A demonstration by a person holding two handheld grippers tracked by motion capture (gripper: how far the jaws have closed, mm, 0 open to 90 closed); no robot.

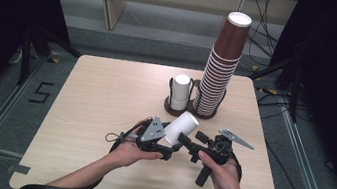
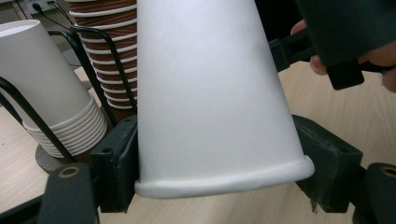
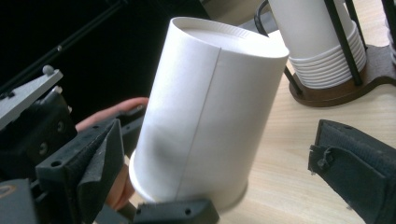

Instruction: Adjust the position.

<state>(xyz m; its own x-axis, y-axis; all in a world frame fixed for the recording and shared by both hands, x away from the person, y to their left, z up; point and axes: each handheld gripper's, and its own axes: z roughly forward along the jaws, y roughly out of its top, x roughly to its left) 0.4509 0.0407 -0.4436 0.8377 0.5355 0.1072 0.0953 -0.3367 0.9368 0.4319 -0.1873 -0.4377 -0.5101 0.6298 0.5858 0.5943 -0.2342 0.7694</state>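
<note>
A white paper cup hangs tilted over the table's front middle, its closed bottom pointing up and away. My left gripper is shut on it near the rim, and in the left gripper view the cup sits between the jaws of that gripper. My right gripper comes in from the right and stands open. In the right gripper view its jaws straddle the cup, the right one well clear of it.
A dark wire holder at the table's back middle carries a short stack of white cups and a tall leaning stack of brown cups. The wooden table is bare to the left. Cables lie on the floor beyond.
</note>
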